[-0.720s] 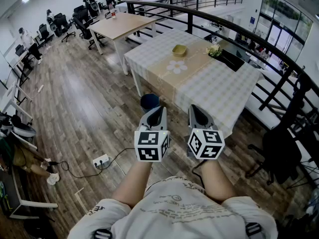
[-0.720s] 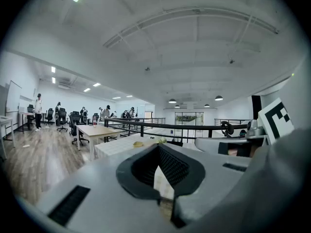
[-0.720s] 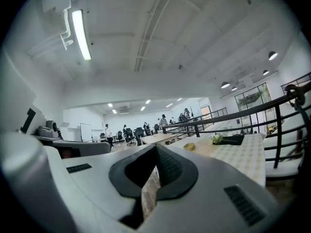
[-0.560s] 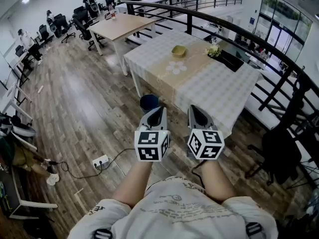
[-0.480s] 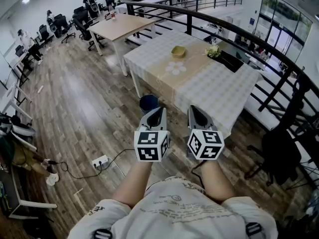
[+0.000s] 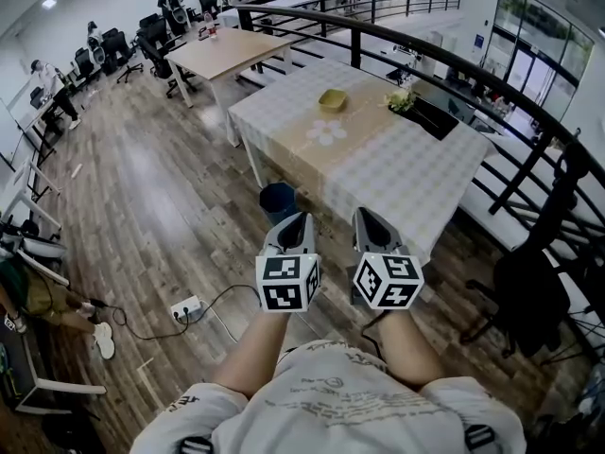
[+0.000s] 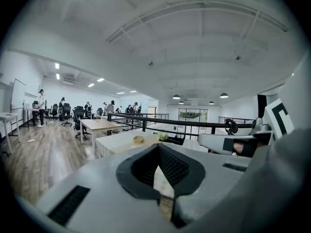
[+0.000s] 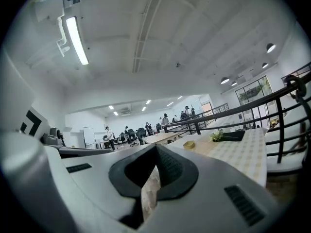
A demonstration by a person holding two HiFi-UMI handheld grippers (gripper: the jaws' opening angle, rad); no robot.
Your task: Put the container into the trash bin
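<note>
The container (image 6: 332, 99) is a small yellow bowl. It sits on the table (image 6: 397, 173), on the tan strip that runs down the middle of the checked cloth, near the table's far end. Nothing touches it.

The bin (image 6: 278, 200) is dark blue and round. It stands on the wood floor just beside the table, on the side nearest my left tongs (image 6: 301, 219). It is well apart from the container.

I hold my left tongs in the air, close to the near end of the table. Its jaws are closed tight together and there is nothing in them. My right tongs (image 6: 363, 215) is up beside it, by the table's near edge. Its jaws are closed all the way too, and they hold nothing. The two tongs are side by side and do not touch. Both point toward the table.

Some flowers (image 6: 405, 97) sit on the table, to the right of the container. A dark tray (image 6: 431, 115) lies just past them, at the table's right edge.

A black rail (image 6: 425, 50) curves behind the table. A plain wood table (image 6: 232, 47) stands past the table's far end. A white plug box (image 6: 187, 305) lies on the floor, well away from the table on the bin's side.
</note>
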